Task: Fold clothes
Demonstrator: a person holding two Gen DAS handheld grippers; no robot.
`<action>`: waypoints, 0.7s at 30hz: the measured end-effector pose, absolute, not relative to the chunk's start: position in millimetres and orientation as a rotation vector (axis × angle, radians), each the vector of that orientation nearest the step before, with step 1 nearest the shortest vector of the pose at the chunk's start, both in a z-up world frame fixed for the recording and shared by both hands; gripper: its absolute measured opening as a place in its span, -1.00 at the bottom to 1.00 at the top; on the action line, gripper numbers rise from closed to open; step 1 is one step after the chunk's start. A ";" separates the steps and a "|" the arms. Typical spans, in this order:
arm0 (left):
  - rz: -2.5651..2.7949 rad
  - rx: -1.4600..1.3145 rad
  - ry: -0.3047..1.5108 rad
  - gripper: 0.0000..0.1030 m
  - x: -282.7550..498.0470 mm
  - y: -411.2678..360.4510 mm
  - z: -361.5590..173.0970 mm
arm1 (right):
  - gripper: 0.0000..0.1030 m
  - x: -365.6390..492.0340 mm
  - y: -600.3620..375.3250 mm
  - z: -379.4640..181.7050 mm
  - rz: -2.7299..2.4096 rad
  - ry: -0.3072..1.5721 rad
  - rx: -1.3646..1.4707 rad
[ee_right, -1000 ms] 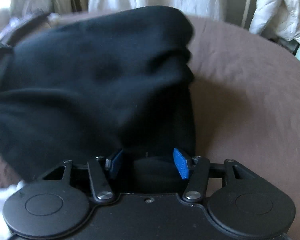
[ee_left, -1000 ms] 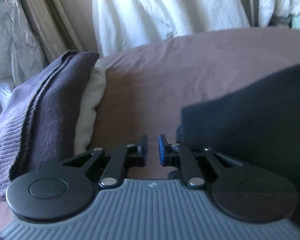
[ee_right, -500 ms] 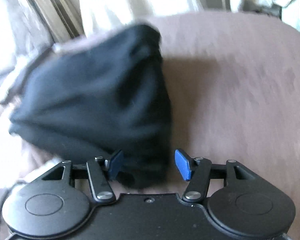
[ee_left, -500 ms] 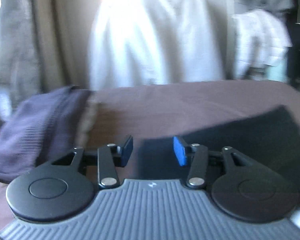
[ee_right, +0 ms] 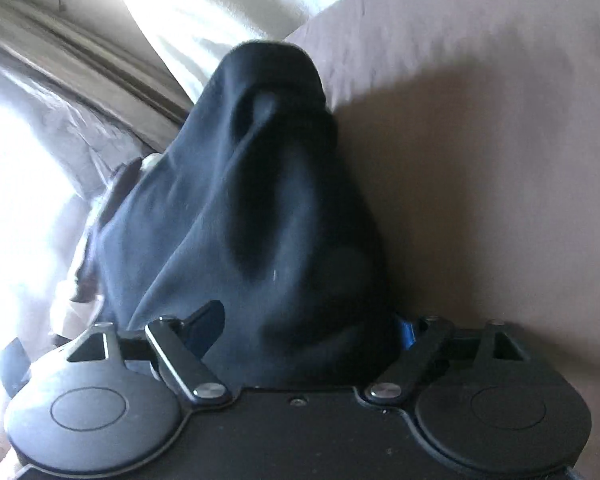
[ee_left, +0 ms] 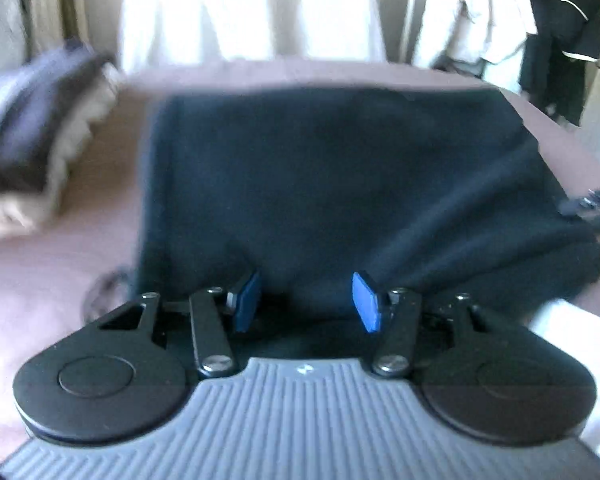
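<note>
A black garment [ee_left: 332, 176] lies spread on the mauve bed cover [ee_left: 52, 264] in the left wrist view. My left gripper [ee_left: 306, 300] is open at the garment's near edge, with cloth between the blue pads [ee_left: 366, 300]. In the right wrist view the same black garment [ee_right: 260, 216] rises in a bunched cone from my right gripper [ee_right: 308, 332]. The jaws there stand wide apart with the cloth filling the gap. The right gripper's fingertips are mostly hidden by the cloth.
A folded purple knit on a cream garment [ee_left: 40, 136] lies at the left of the bed. White cloth hangs behind the bed [ee_left: 252, 8]. Dark clothes hang at the far right [ee_left: 560, 32]. Bright window and curtains [ee_right: 60, 92] are to the left.
My left gripper has opened and moved right, from beside the purple knit to the black garment's near edge. The right gripper has tilted, and the cloth now stands bunched between its jaws.
</note>
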State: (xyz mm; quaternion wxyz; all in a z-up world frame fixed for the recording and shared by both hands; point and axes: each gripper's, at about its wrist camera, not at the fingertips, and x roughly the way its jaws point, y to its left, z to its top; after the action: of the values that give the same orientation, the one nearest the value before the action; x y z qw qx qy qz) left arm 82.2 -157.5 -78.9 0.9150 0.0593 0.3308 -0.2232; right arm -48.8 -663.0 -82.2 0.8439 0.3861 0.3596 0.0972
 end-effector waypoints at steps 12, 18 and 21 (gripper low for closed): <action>-0.339 0.126 0.764 0.03 104.5 -140.4 -88.3 | 0.12 -26.8 -671.4 -87.6 0.116 0.728 0.844; -0.339 0.086 0.728 0.04 99.1 -123.2 -71.5 | -0.57 -35.8 -644.1 -29.3 0.042 0.577 0.721; -0.344 0.035 0.699 0.05 93.2 -110.3 -59.2 | -0.62 -37.1 -648.2 17.0 0.029 0.491 0.745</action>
State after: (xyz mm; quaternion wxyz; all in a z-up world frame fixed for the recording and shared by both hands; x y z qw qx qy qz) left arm 93.2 -110.3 -59.2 0.9248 0.0171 0.3409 -0.1679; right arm -37.1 -648.2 17.0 0.9021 0.3602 0.2372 0.0141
